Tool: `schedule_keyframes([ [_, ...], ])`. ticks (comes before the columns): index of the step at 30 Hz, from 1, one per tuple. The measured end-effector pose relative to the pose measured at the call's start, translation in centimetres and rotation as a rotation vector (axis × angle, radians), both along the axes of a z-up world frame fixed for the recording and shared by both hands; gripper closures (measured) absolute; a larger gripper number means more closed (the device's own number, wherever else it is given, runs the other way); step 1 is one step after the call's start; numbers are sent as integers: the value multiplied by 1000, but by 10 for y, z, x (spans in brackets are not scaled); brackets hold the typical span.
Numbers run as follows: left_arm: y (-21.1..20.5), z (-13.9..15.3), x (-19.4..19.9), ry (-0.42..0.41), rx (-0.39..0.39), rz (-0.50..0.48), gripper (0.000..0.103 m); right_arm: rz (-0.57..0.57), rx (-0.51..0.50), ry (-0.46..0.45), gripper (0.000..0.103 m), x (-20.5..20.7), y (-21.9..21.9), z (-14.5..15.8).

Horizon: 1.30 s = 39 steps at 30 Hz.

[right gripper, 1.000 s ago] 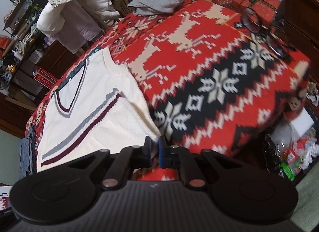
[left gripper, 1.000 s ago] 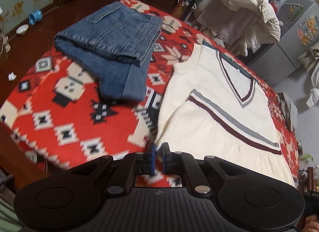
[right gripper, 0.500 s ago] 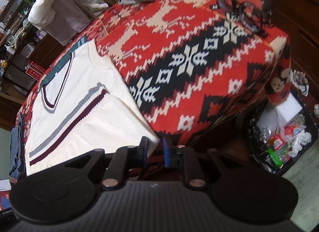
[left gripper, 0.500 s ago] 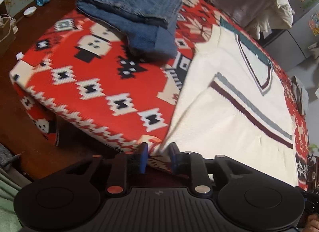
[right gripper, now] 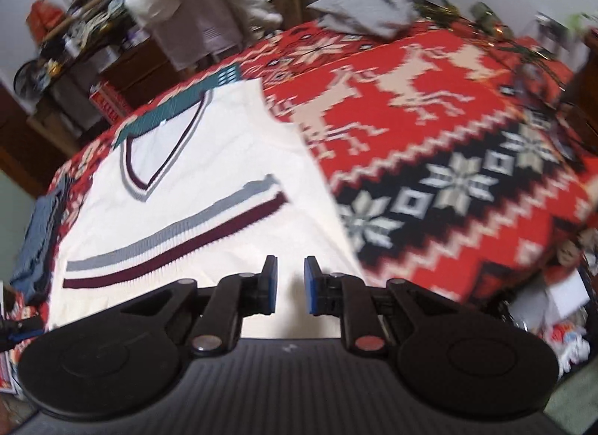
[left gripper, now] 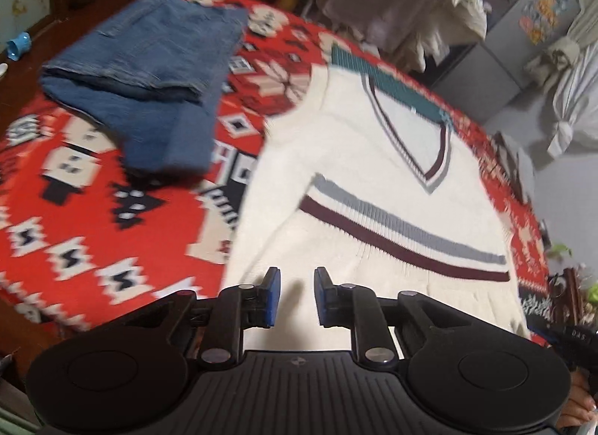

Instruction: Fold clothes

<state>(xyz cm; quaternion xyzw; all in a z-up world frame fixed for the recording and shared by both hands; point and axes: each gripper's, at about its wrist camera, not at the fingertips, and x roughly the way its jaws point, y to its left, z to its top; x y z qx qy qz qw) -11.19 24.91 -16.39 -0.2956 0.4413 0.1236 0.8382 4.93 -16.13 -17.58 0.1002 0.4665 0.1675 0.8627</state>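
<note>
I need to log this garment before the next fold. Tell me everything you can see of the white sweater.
The white sweater is a cream knit with a V-neck edged in maroon and grey, and teal at the back of the collar. Its bottom part is folded up over the chest, so the grey and maroon hem stripes run across the middle. It lies flat on the red patterned blanket, beside the folded jeans, without clearly touching them. The left tool and right tool are both open over its near edge, gripping nothing.

Both tools look alike: the left gripper (left gripper: 295, 300) and right gripper (right gripper: 288, 285) have matte black bodies, ribbed centre plates, two round discs, silver pivot screws (one perhaps reddish on the right) and blue pads (left gripper: 272, 298) on the fingers
</note>
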Motion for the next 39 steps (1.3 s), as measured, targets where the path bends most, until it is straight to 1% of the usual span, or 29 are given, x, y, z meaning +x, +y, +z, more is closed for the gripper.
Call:
schedule_keyframes([
  [2, -2, -8, 10, 17, 12, -5, 87, 7, -22, -12, 86, 6, 13, -10],
  [5, -1, -14, 17, 21, 30, -4, 87, -5, -42, -4, 86, 20, 19, -21],
  [6, 1, -14, 19, 19, 31, -3, 87, -8, -42, -6, 88, 25, 20, -24],
  [10, 7, -14, 18, 22, 34, 5, 89, -14, -32, -1, 89, 33, 17, -24],
  [11, 8, -13, 16, 24, 39, 6, 91, -12, -33, -1, 89, 32, 15, -24],
  [13, 8, -13, 8, 26, 49, 3, 93, -6, -41, -3, 89, 25, 10, -24],
  [23, 6, -13, -41, 20, 39, -17, 93, 36, -50, -15, 89, -34, -40, -19],
  [28, 3, -13, -51, 18, 45, -33, 93, 48, -73, -16, 89, -49, -49, -21],
  [30, 1, -13, -53, 20, 55, -41, 93, 39, -94, -8, 84, -51, -50, -23],
  [33, -4, -7, -55, 13, 81, -54, 93, 21, -67, 6, 84, -53, -55, -20],
  [37, -15, 7, -53, -37, 100, -85, 90, 46, -31, -65, 84, -60, -45, 0],
  [39, -24, 10, -46, -48, 116, -111, 85, 73, -17, -94, 84, -58, -32, 8],
])
